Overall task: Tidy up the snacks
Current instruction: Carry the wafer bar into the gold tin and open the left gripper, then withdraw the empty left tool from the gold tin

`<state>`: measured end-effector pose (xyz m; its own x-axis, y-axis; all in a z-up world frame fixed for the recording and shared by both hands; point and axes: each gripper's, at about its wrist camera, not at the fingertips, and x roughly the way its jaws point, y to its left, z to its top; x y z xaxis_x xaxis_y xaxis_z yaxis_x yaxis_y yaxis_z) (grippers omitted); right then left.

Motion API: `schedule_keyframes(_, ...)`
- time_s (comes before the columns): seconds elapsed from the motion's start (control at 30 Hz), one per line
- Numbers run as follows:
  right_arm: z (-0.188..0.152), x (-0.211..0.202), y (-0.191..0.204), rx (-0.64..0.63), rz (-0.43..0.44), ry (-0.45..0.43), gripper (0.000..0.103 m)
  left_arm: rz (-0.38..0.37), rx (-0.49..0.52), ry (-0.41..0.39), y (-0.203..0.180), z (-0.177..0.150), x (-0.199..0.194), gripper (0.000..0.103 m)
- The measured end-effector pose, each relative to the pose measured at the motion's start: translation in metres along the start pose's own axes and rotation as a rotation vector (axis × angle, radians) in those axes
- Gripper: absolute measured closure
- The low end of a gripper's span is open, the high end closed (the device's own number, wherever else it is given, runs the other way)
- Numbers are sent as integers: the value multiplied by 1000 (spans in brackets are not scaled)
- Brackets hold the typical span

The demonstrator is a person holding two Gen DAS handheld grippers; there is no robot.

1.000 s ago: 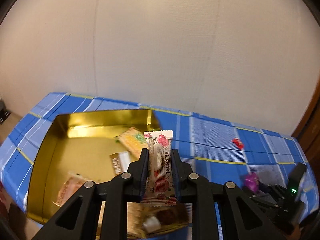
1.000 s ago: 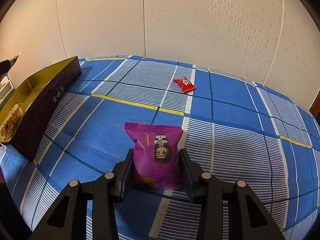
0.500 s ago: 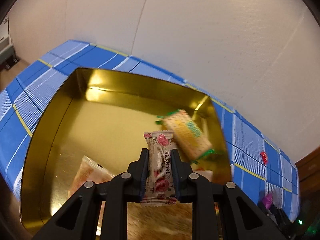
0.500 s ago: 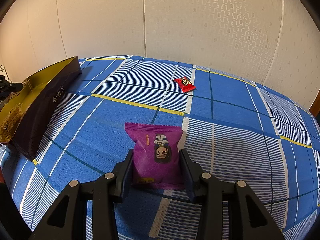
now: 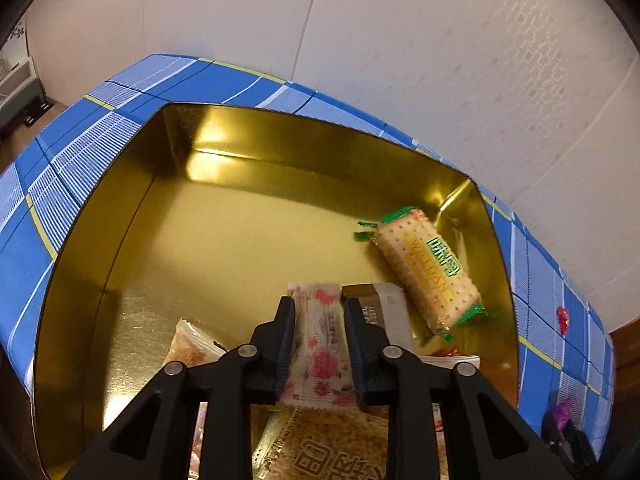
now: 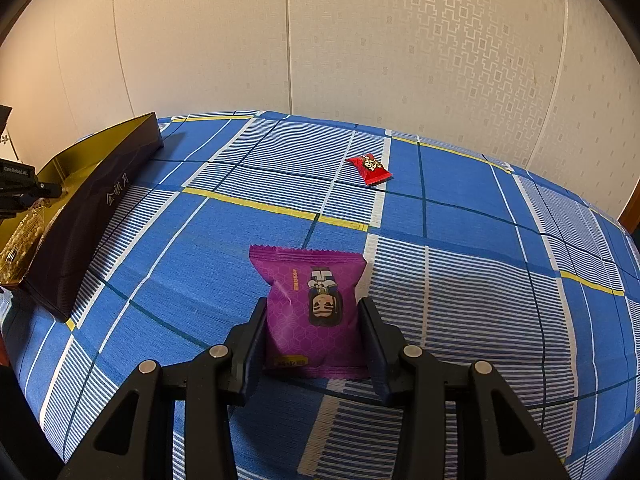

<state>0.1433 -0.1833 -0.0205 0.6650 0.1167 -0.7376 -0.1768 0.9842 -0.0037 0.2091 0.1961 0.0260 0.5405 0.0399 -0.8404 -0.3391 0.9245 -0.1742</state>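
1. Right now the left gripper (image 5: 319, 312) hangs over the open gold-lined rectangular tin box (image 5: 132, 264), pointing steeply down into it.
2. Between its black fingers sits a slim white wrapper printed with pink roses (image 5: 320, 344). The jaws have just been easing apart, the sachet is between them, and the blue pads look to be only just touching its sides.
3. Down on the tin's floor lies a long cracker pack with green crimped ends (image 5: 428, 268) towards the right wall, tilted on a diagonal.
4. Just beside the right finger, a brown and white sachet (image 5: 384, 312) peeks out, partly hidden.
5. A clear pack of pale orange-brown snack (image 5: 188, 348) lies at the lower left, and a golden pack of puffed grain with large characters (image 5: 332, 444) lies under the gripper.
6. Over on the other side, the right gripper (image 6: 314, 320) is clamped on a purple pillow-shaped packet with a cartoon face (image 6: 312, 304), its fingers pressed against both sides.
7. That packet rests on the blue checked cloth with white and yellow stripes (image 6: 480, 280).
8. Farther back on the cloth, well apart, lies a small red wrapped sweet (image 6: 370, 168).
9. At the left edge of this view stands the tin's dark outer wall with gold characters (image 6: 88, 220).
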Motion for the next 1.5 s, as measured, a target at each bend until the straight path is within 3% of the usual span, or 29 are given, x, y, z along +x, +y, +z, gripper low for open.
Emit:
schedule_keyframes(0.1,0,0,0,0,0,0,59,-5,-23,1,3,1,0,56)
schedule_keyframes(0.37,0,0,0,0,0,0,59,-9,60,-113,-18,-7,-36,56)
schedule_keyframes(0.53,0,0,0,0,0,0,59,-94,175,-190,-56,-27,-67,56)
schedule_keyframes(0.87,0,0,0,1,0,0,59,-266,410,-204,-128,-106,-97,57)
schedule_keyframes(1.1,0,0,-1,3,3,0,59,-284,515,-125,-159,-169,-75,57)
schedule_keyframes(1.3,0,-1,0,2,1,0,59,-250,526,-103,-162,-196,-48,58)
schedule_keyframes(1.5,0,-1,1,1,-1,0,59,-237,525,-167,-155,-209,-38,60)
